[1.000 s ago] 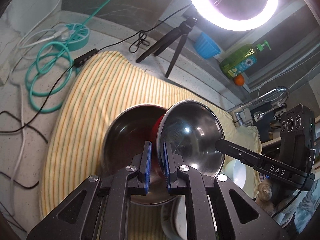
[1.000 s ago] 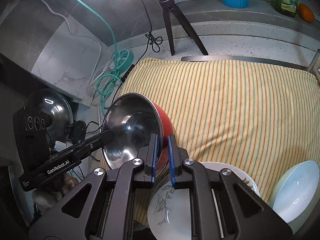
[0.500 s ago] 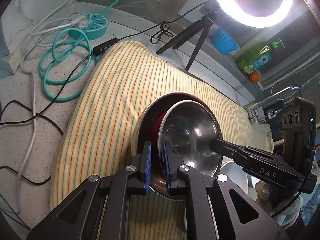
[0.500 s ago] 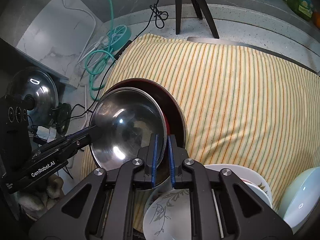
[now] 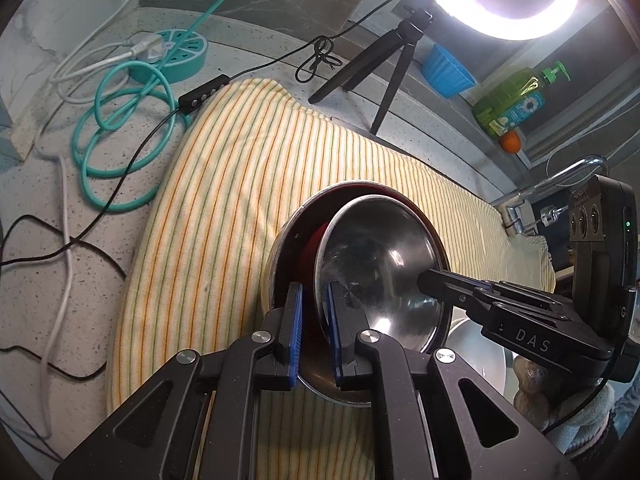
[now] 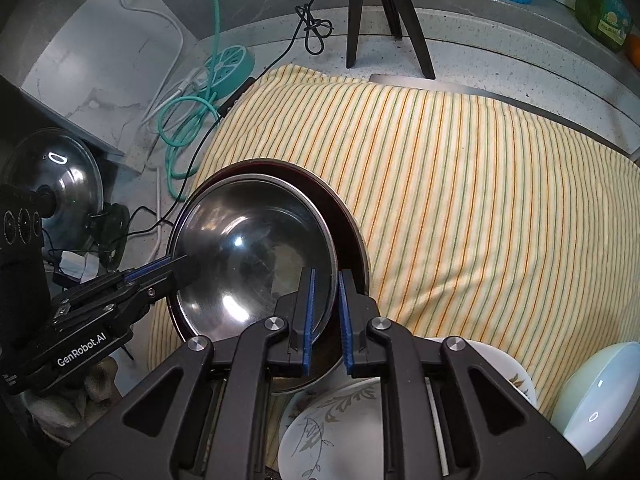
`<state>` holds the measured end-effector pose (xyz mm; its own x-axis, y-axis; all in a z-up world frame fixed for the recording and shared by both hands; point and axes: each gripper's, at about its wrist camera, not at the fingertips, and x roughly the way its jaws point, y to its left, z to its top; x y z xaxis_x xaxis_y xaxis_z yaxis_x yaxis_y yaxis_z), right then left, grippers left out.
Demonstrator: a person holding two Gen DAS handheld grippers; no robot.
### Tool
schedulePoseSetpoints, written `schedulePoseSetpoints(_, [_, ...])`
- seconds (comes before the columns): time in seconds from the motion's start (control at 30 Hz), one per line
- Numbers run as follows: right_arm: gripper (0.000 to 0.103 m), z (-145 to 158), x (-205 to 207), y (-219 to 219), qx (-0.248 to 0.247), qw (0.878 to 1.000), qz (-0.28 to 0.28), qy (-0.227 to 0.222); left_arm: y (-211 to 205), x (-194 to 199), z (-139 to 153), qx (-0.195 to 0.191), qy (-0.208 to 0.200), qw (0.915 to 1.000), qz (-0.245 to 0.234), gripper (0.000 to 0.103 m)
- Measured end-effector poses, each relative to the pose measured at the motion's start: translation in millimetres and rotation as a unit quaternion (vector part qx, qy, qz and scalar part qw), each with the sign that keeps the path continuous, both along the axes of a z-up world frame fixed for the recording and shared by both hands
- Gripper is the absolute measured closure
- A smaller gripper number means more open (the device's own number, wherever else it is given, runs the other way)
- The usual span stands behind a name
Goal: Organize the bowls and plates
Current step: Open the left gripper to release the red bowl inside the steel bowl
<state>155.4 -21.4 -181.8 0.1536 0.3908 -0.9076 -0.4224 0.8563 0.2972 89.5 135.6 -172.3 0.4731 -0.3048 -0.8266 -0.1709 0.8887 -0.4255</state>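
Steel bowls nesting on the striped cloth

The smaller steel bowl point(image 6: 248, 256) is sitting tilted inside the larger red-sided bowl point(image 5: 292, 236) on the yellow striped cloth point(image 6: 460, 200) covering the desk. The right gripper point(image 6: 325, 312) is straddling the smaller bowl's rim, its fingers having just eased apart. The left gripper point(image 5: 314, 328) is pinching the larger bowl's rim. Patterned plates point(image 6: 336, 432) are lying nearby.
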Motion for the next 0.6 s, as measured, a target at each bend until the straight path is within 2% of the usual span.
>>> schedulePoseSetpoints(0.1, [0.087,0,0,1,0.001,1.0,0.006,0.002,0,1,0,-0.002,0.004,1.0,0.001,0.091])
schedulePoseSetpoints(0.23, [0.07,4,-2,0,0.018,1.0,0.01,-0.003,0,0,2,-0.003,0.001,1.0,0.0,0.086])
schedulePoseSetpoints(0.3, [0.064,8,-4,-2,0.027,1.0,0.011,-0.005,-1,-1,3,0.002,-0.002,1.0,-0.001,0.086])
schedulePoseSetpoints(0.4, [0.063,16,-7,-5,0.034,0.999,0.011,-0.015,-2,-2,5,0.002,-0.005,1.0,0.001,0.081])
schedulePoseSetpoints(0.53, [0.053,28,-11,-12,0.056,0.998,0.015,-0.024,0,-6,11,0.004,-0.014,0.9998,0.012,0.081])
schedulePoseSetpoints(0.6, [0.049,35,-14,-19,0.063,0.997,0.012,-0.033,-1,-8,16,0.004,-0.019,0.9997,0.014,0.077])
